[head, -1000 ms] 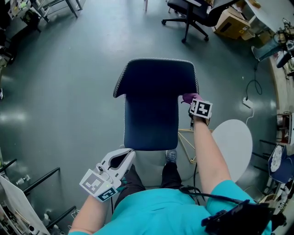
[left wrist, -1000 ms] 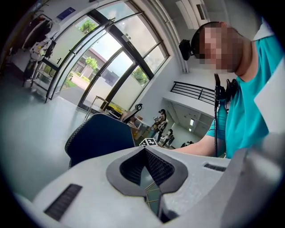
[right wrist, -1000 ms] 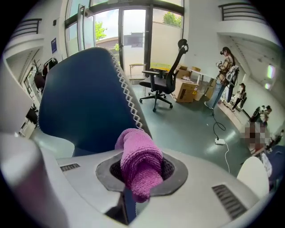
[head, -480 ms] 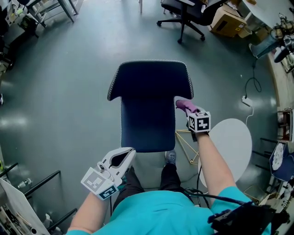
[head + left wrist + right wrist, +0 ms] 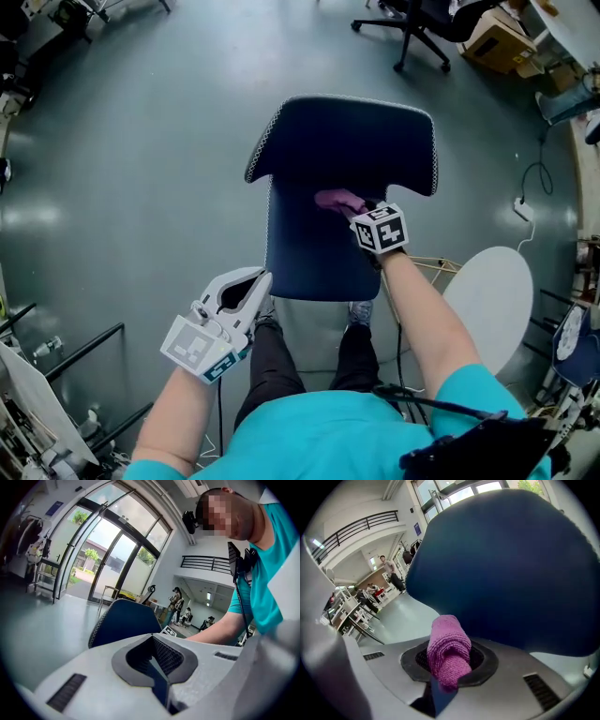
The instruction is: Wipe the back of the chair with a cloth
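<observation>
A dark blue chair stands in front of me, its back filling the right gripper view. My right gripper is shut on a folded purple cloth that rests against the middle of the chair back. The same cloth sticks out between the jaws in the right gripper view. My left gripper hangs low at the chair's near left corner, shut with nothing in it. In the left gripper view the chair shows beyond the jaws.
Grey floor surrounds the chair. A black office chair and a cardboard box stand at the far right. A round white table is close on my right. Metal racks stand at the near left. People stand far off in the hall.
My right gripper has carried the cloth from the chair back's right edge leftwards to its middle. The left gripper has barely moved.
</observation>
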`<state>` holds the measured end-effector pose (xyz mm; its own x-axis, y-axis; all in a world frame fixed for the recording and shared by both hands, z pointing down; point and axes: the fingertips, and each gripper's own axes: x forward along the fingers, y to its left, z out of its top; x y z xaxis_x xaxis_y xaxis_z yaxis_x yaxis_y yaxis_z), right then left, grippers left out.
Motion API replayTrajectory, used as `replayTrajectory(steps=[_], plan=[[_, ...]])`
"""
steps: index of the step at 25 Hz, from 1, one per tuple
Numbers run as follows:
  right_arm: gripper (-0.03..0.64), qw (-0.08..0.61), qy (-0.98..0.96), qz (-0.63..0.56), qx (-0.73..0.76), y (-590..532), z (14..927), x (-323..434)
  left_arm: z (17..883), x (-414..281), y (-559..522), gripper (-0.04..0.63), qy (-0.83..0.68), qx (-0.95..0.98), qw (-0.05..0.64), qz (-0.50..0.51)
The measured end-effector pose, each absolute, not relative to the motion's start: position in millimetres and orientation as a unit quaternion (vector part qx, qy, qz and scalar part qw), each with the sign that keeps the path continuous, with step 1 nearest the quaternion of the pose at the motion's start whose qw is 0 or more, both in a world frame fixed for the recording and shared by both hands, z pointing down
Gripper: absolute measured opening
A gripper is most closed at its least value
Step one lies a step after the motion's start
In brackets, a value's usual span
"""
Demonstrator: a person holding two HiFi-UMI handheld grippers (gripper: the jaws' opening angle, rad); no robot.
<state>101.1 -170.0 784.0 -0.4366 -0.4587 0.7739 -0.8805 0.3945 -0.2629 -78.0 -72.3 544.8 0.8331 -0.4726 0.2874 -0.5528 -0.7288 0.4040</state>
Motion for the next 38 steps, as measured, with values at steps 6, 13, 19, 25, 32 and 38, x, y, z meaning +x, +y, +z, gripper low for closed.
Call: replayTrajectory(steps=[6,13,19,25,32,38], plan=[[0.077,0.296,-0.801,0.342,0.392,-206.4,818.5,22.2,592.2,-119.0,-114.8,0.005,-0.312,0.92,0.217,0.099],[0.077,0.29,-0.814,0.348,0.363,-234.6,859.0,-48.4,666.9,-154.5,-142.1,0.005,-0.335,0.907,0.222,0.125],[0.077,0.292,-0.813,0.35,0.364,-255.2,895.1,-76.6,714.6,-161.6,-159.9,0.005,-0.338,0.898,0.251,0.131],[0.077,0.304,-0.778,0.364,0.411,-271.1,924.2,-61.3,736.4,-147.0,-157.2,0.005,-0.321,0.901,0.258,0.137],[0.077,0.288,-0.773,0.379,0.419,-270.9,931.9,-61.6,747.4,-125.2,-153.3,0.005,-0.31,0.903,0.264,0.141],[0.077,0.289,-0.753,0.392,0.443,-266.5,935.4,-38.9,741.6,-104.8,-154.4,0.005,-0.298,0.908,0.259,0.138]])
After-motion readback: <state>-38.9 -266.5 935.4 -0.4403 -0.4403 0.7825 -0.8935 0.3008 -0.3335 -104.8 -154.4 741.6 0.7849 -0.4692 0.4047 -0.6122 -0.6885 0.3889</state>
